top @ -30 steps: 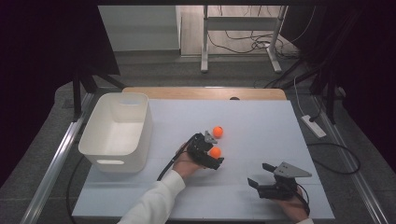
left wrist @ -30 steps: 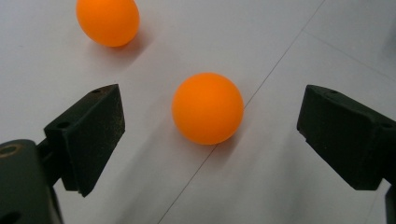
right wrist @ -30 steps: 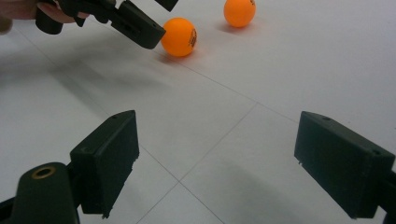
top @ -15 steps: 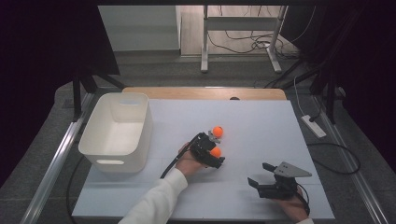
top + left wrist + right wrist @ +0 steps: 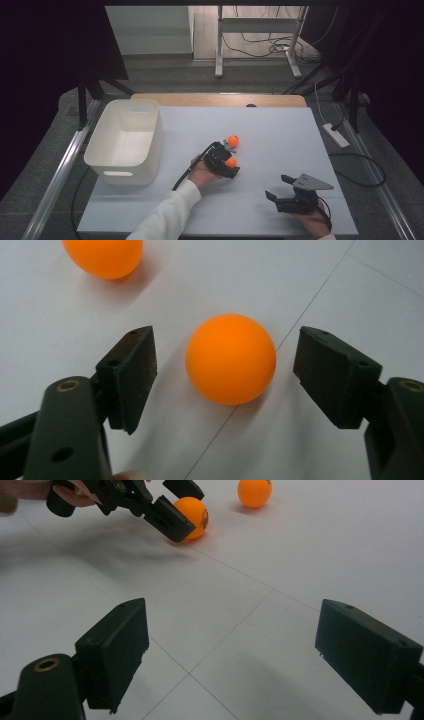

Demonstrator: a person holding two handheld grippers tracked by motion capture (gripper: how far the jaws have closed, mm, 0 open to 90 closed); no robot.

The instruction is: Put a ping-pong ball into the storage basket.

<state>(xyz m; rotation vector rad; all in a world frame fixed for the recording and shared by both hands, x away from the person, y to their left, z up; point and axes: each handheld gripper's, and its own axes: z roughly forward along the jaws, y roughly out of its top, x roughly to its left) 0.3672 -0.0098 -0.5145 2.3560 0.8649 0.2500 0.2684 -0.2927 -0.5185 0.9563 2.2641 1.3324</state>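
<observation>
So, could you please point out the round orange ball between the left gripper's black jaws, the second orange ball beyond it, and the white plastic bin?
Round orange ball between the jaws (image 5: 230,359): left gripper view, its middle.
Second orange ball (image 5: 233,141): high view, its top.
White plastic bin (image 5: 150,150): high view, right rim.

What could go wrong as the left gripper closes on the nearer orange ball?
The left gripper has just been closing, yet gaps remain between its fingers and the orange ball. One finger touching first could roll the round ball away across the smooth table. It might also knock the second ball nearby, farther from the white bin.
</observation>
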